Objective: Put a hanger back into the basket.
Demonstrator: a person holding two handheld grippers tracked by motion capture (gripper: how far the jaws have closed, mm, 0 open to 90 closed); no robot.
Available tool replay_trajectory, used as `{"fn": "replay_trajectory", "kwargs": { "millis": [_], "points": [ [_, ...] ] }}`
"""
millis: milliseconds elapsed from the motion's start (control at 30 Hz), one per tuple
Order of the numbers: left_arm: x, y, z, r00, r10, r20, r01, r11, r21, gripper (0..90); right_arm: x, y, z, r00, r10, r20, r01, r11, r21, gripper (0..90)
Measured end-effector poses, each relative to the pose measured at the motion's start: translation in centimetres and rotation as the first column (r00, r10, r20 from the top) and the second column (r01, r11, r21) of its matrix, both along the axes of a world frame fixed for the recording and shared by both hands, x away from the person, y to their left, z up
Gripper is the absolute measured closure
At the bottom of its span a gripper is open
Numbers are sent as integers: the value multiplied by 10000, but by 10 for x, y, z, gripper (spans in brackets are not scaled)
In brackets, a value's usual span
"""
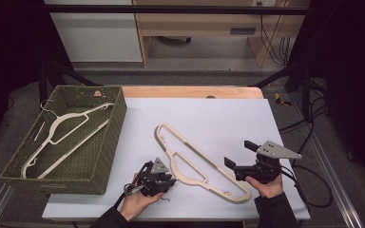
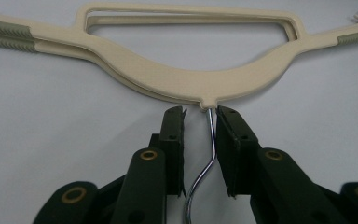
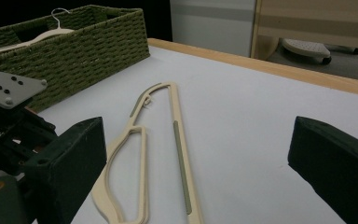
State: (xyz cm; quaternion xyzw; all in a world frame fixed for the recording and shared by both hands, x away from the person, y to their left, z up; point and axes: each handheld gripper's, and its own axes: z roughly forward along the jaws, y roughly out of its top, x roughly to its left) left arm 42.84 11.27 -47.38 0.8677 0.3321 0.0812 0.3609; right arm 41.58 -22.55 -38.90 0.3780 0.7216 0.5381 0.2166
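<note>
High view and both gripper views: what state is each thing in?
Hanger on the table: flat, metal hook between the left jaws.
Hanger in the basket: lying tilted.
Basket: upright, open.
Left gripper: open.
Right gripper: open, empty.

— What lies on the white-topped, wood-edged counter (image 1: 228, 118)?
— A cream plastic hanger (image 1: 197, 161) flat between both sets of fingers, and a green woven rectangular basket (image 1: 107, 156) beyond the left fingers.
</note>
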Motion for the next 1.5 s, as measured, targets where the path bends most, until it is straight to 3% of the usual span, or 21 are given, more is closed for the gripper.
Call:
{"fn": "replay_trajectory", "kwargs": {
  "millis": [400,633,900,1100,1500],
  "points": [
    [-3,-7,0,9994,279,-228,-279,9996,-21,873,1,2,-1,10000,72,-42,-72,10000,-46,48],
    [-4,-8,0,9981,561,-264,-564,9983,-116,881,2,7,-5,9997,194,-162,-196,9998,-93,52],
    [-6,-5,10,9984,516,-233,-522,9983,-271,883,3,22,-13,9976,595,-348,-609,9974,-386,59],
    [-6,-3,18,9984,517,-239,-524,9982,-298,884,2,40,-20,9927,1093,-503,-1119,9923,-533,83],
    [-5,-13,34,9985,514,197,-517,9986,136,885,1,75,-38,9755,1930,-1055,-2027,9750,-907,134]
  ]
}}
